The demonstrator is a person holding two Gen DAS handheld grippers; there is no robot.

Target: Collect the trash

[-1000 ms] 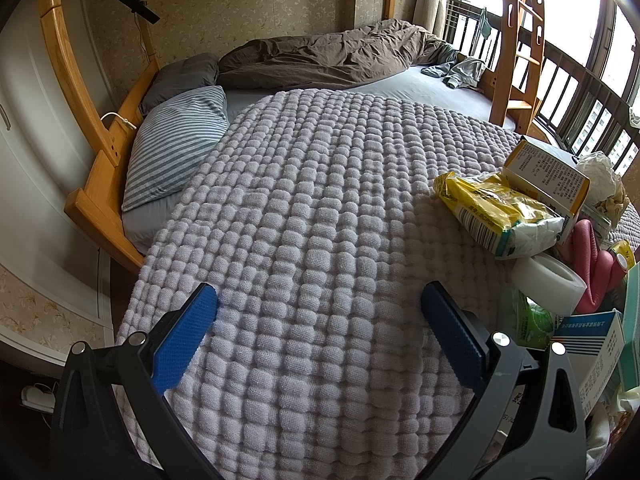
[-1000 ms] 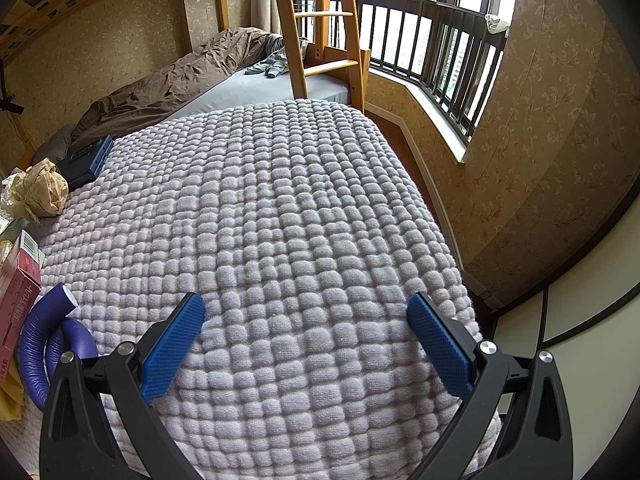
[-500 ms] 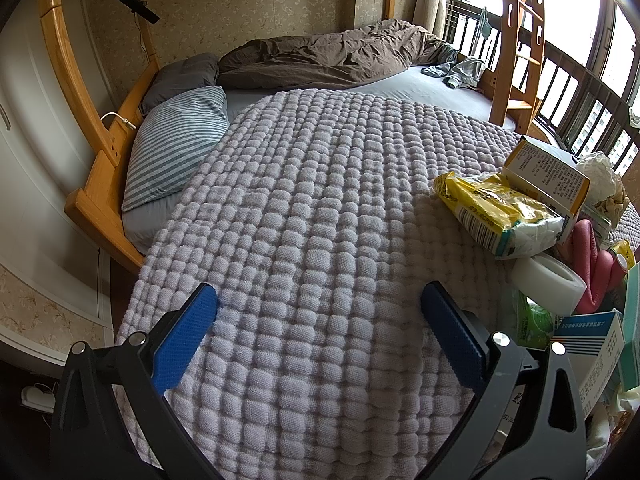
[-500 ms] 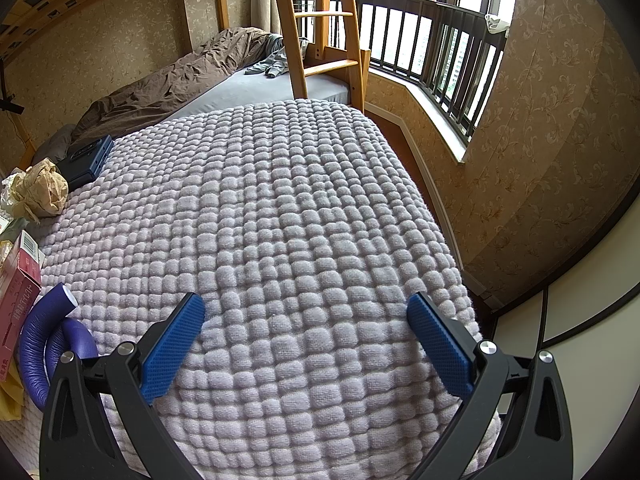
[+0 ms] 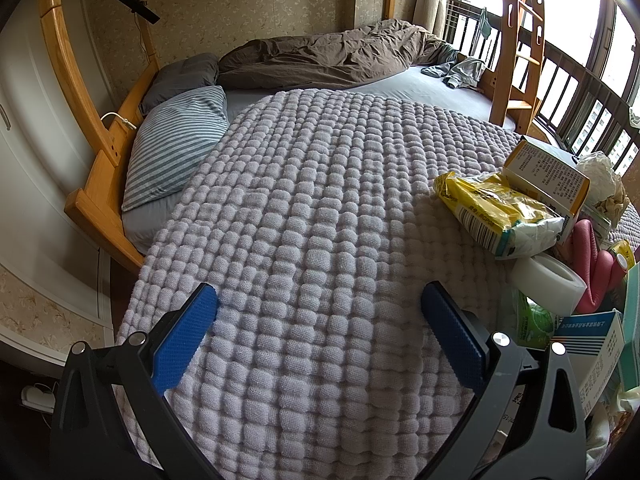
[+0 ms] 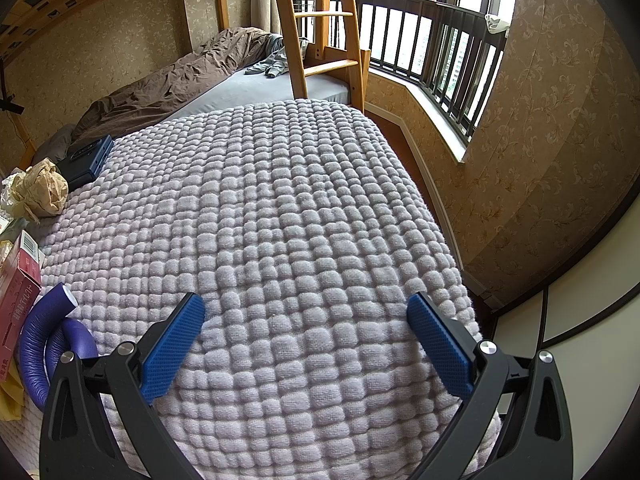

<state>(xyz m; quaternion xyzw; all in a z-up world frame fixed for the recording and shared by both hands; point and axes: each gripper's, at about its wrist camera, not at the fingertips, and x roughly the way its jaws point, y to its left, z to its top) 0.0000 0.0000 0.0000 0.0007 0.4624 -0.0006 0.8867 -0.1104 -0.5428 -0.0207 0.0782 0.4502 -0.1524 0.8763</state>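
Nearest, both the left gripper and right gripper hang with jaws spread, empty, over the quilt, trash piled on it between them, pillow, ladder and window beyond.

Right gripper spread wide, lilac blanket beneath
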